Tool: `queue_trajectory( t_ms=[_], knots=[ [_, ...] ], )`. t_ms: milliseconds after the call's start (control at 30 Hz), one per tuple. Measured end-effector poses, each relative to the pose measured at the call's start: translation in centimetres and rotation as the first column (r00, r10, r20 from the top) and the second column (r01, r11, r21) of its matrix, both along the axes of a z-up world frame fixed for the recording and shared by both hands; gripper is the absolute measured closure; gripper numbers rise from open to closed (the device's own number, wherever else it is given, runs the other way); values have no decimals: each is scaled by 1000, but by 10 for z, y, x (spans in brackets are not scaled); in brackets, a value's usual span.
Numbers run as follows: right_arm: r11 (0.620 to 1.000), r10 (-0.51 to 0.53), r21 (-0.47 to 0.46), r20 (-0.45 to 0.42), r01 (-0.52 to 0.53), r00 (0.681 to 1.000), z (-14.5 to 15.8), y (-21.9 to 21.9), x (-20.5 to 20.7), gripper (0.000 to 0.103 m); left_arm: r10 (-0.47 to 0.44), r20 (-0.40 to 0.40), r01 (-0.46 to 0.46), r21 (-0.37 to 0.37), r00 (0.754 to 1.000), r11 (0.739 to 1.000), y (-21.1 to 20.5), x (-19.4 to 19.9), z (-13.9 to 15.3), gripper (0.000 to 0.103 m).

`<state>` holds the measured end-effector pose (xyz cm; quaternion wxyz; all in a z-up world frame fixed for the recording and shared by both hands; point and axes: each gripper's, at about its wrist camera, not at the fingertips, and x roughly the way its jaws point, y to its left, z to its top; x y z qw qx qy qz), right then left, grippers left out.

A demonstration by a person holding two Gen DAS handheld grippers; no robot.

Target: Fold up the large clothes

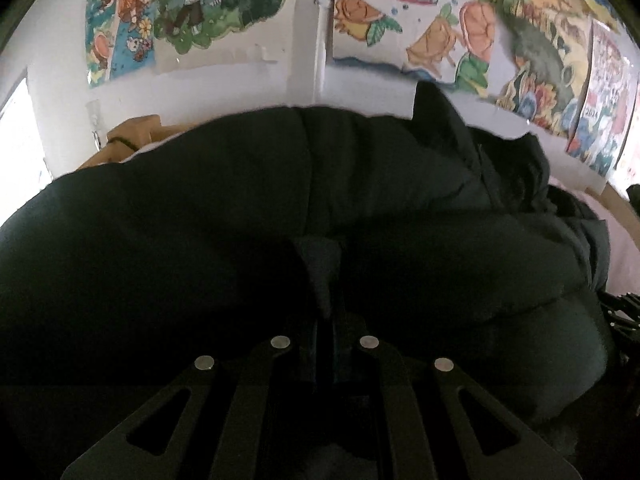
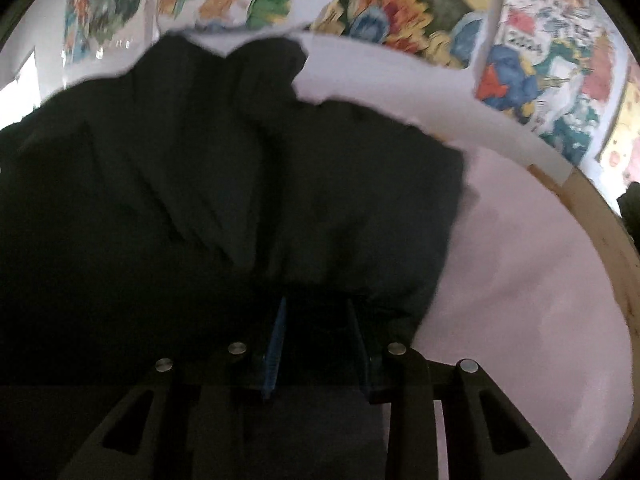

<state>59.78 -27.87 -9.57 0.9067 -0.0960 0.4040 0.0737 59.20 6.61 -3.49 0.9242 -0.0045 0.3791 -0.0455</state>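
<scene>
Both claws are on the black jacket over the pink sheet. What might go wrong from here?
1. The left claw is shut on only a thin tab of the black jacket; the bulky padding may pull it free.
2. The right claw has cloth between its fingers, but the dark, blurred view leaves the bite unclear, so that corner may drop.
3. The jacket lies near the wooden edge of the pink sheet and may slide over.

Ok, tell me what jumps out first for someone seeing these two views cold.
A big puffy black jacket fills most of both views, heaped on a pale pink sheet. Behind it, bright cartoon and flower posters cover the white wall across the top. The left tool is shut on a fold of the jacket, and jacket fabric sits between the right tool's fingers.
</scene>
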Motion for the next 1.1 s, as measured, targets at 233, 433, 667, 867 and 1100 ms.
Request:
queue_trajectory(
  t_ms=[233,433,667,867,1100],
  knots=[
    [1000,-12,-4,18,12,1000,-19,-1,2,74,3,13,-3,-26,1000,1000,4,3,-9,95],
    [999,-34,3,60,34,998,1,-7,-10,53,22,-2,-22,-163,1000,986,22,-11,13,73],
    [995,15,94,145,-29,989,49,13,-34,26,135,130,-102,-234,982,967,59,-83,50,14],
    [972,193,97,196,-215,961,84,87,-67,20,364,145,-305,-317,920,898,109,-155,56,13],
    [921,382,28,128,-388,915,98,170,-93,20,623,155,-533,-389,766,752,171,-246,52,10]
  ],
)
